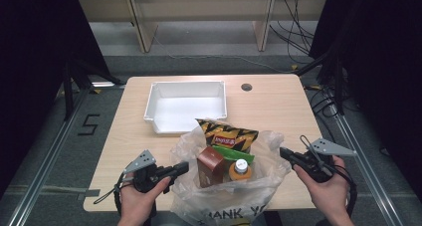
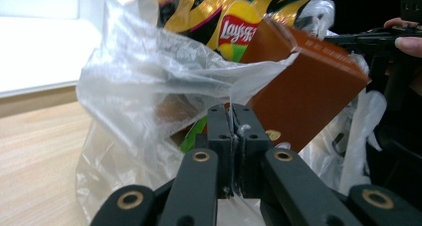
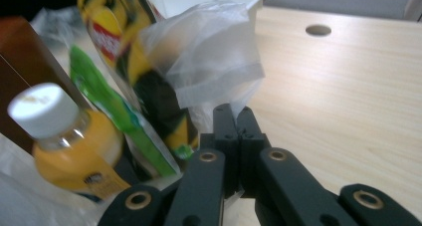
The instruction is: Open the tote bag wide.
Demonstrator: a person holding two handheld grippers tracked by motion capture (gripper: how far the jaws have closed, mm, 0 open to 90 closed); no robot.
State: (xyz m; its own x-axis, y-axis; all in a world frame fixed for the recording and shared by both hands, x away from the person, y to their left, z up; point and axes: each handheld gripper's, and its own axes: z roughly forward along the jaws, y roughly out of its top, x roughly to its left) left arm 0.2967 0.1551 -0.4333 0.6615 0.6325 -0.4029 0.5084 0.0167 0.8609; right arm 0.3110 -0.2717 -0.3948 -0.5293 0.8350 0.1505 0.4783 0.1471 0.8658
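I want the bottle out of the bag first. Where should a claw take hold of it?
Grip the orange bottle at the neck just under its white cap, coming from straight above: it stands upright with the brown carton tight against one side and bag film around the body.

This looks like a lab or test room set up for recording, not a home or shop. A small pale wood counter [image 1: 278, 106] with a round cable hole [image 1: 246, 87] stands alone on grey carpet [image 1: 199, 37]. Metal rails [image 1: 45, 161] run along the floor at both sides, and black curtains [image 1: 35, 47] close off the space to left and right. Loose cables [image 1: 293, 32] trail over the floor behind (several of them in a tangle). A number five [image 1: 88, 124] is marked in dark tape on the floor beside the counter. Plain wooden furniture legs [image 1: 142, 27] stand at the back.
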